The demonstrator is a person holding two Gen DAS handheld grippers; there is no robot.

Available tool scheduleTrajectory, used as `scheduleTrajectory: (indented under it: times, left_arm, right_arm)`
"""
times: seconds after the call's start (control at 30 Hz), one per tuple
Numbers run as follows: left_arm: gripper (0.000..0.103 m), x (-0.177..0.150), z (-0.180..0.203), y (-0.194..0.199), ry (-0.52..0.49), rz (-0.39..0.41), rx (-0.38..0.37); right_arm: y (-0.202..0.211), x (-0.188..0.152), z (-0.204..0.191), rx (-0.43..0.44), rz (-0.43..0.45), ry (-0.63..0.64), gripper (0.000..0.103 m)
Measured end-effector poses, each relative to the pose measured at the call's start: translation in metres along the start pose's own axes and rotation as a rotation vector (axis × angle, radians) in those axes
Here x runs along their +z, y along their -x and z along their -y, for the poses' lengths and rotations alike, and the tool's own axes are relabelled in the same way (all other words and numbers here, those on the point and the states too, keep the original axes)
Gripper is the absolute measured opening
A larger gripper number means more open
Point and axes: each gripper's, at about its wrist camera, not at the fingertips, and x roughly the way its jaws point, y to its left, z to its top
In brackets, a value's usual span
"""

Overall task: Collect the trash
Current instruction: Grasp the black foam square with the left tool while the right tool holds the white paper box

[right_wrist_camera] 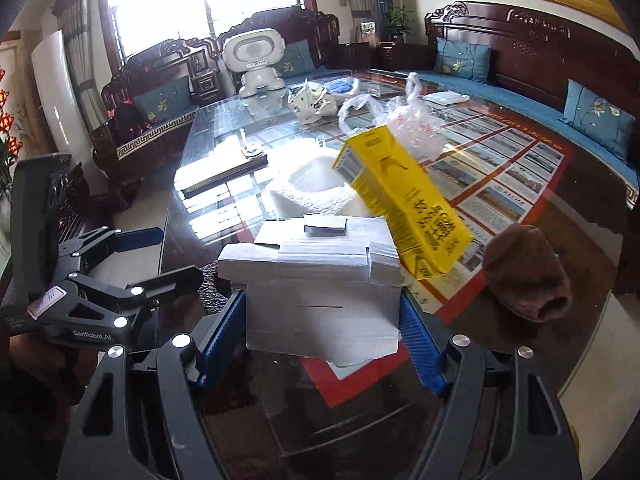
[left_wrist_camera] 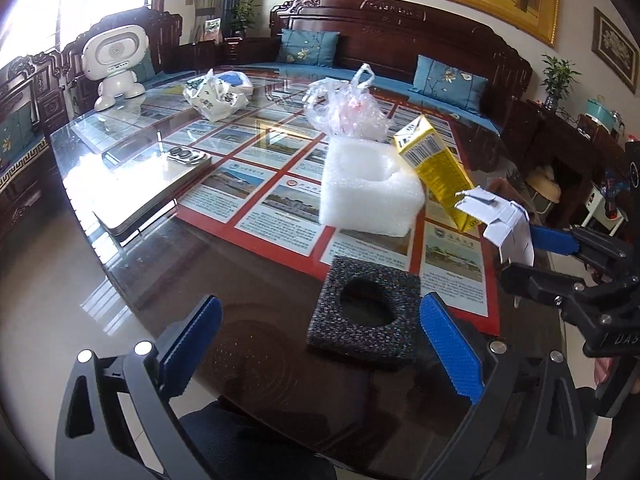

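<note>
A yellow carton [right_wrist_camera: 404,196] with its white flaps open is tilted up over the glass table, and my right gripper [right_wrist_camera: 322,304] is shut on its white open end [right_wrist_camera: 324,280]. In the left wrist view the carton [left_wrist_camera: 436,168] leans past a white foam block [left_wrist_camera: 368,188], with the right gripper [left_wrist_camera: 520,252] at the right edge. My left gripper [left_wrist_camera: 320,302] stands open low over the table, just short of a black foam square with a round hole [left_wrist_camera: 368,312]. Behind the white foam lies a crumpled clear plastic bag [left_wrist_camera: 352,112].
On the glass table [left_wrist_camera: 248,360] lie a closed silver laptop [left_wrist_camera: 152,188] with a phone [left_wrist_camera: 188,156] on it, a printed white bag [left_wrist_camera: 216,96], a white toy robot [left_wrist_camera: 116,64] and a brown cloth [right_wrist_camera: 524,272]. Dark wooden sofas with blue cushions surround the table.
</note>
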Motion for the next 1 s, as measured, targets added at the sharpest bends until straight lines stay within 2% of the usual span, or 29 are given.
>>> scheduleTrajectory:
  times: [0.1, 0.23, 0.53, 0.6, 0.67, 0.83, 0.9, 0.93, 1.0]
  left_arm:
    - [0.099, 0.0, 0.016, -0.008, -0.032, -0.02, -0.036]
    - [0.099, 0.0, 0.031, -0.021, -0.062, -0.042, -0.049]
    - [0.099, 0.002, 0.046, -0.043, -0.111, -0.07, -0.036]
    - [0.092, 0.003, 0.045, -0.042, -0.099, -0.069, -0.04]
    - [0.072, 0.005, 0.044, -0.041, -0.095, -0.069, -0.043]
    - [0.064, 0.006, 0.042, -0.04, -0.102, -0.071, -0.039]
    - [0.035, 0.007, 0.042, -0.037, -0.105, -0.068, -0.038]
    - [0.015, 0.008, 0.042, -0.038, -0.104, -0.087, -0.068]
    - [0.018, 0.01, 0.041, -0.039, -0.092, -0.095, -0.079]
  right_arm:
    - [0.009, -0.005, 0.006, -0.011, 0.007, -0.019, 0.072]
    - [0.015, -0.013, 0.011, -0.018, 0.008, -0.04, 0.072]
    - [0.027, -0.031, 0.017, -0.02, 0.001, -0.067, 0.072]
    - [0.028, -0.031, 0.017, -0.022, 0.002, -0.067, 0.072]
    - [0.03, -0.032, 0.017, -0.02, 0.006, -0.069, 0.072]
    - [0.033, -0.034, 0.02, -0.014, 0.018, -0.082, 0.072]
    - [0.035, -0.035, 0.02, -0.014, 0.023, -0.085, 0.072]
    - [0.037, -0.036, 0.021, -0.015, 0.027, -0.088, 0.072]
    - [0.039, -0.037, 0.022, -0.013, 0.029, -0.092, 0.072]
